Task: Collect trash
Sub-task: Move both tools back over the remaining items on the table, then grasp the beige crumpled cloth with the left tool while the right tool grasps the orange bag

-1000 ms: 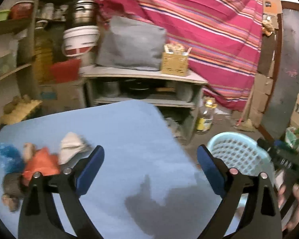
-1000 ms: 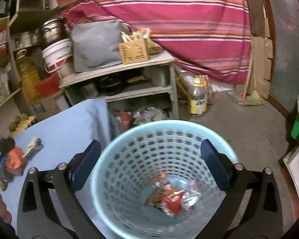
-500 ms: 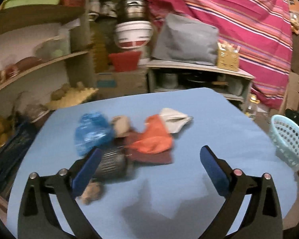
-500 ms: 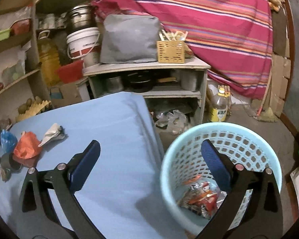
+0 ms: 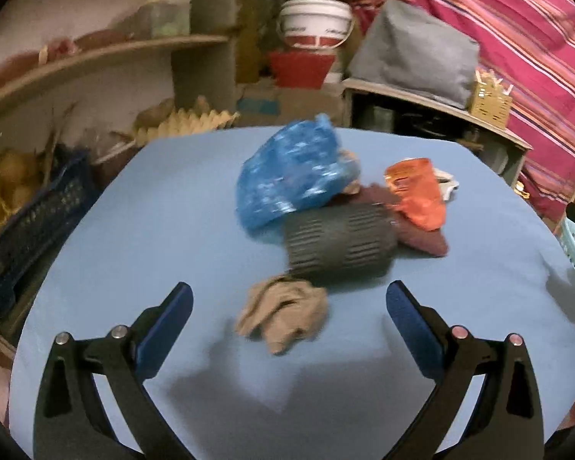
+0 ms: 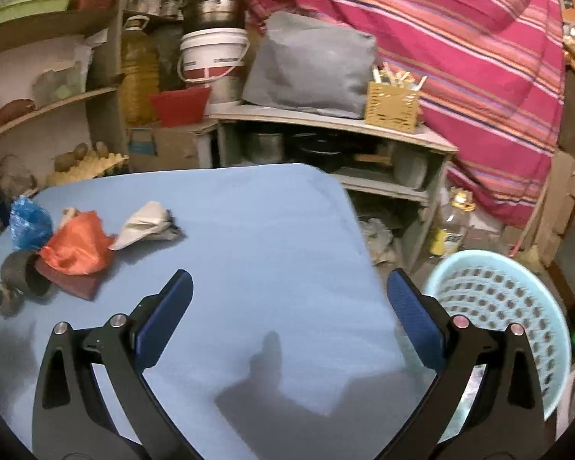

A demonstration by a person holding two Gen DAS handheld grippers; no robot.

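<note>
Trash lies in a heap on the blue table (image 5: 165,237): a blue plastic bag (image 5: 291,176), a dark slotted cylinder (image 5: 341,241), an orange wrapper (image 5: 418,191), a dark red sheet (image 5: 421,234) and a crumpled brown paper (image 5: 283,312). My left gripper (image 5: 289,306) is open, with the brown paper lying just ahead between its fingers, untouched. In the right wrist view the same heap sits at the left, with the orange wrapper (image 6: 76,245) and a white wrapper (image 6: 145,224). My right gripper (image 6: 289,297) is open and empty over bare table. The light blue basket (image 6: 494,306) stands at the table's right.
Shelves (image 6: 46,103) crowded with jars, a bucket (image 6: 212,61) and pots stand behind the table. A low shelf unit (image 6: 326,122) carries a grey bag and a woven box. A striped pink cloth (image 6: 460,38) hangs at the back. A dark crate (image 5: 30,222) sits left of the table.
My left gripper swung left from the basket side to the trash heap and came close to it. My right gripper moved left off the basket to over the table.
</note>
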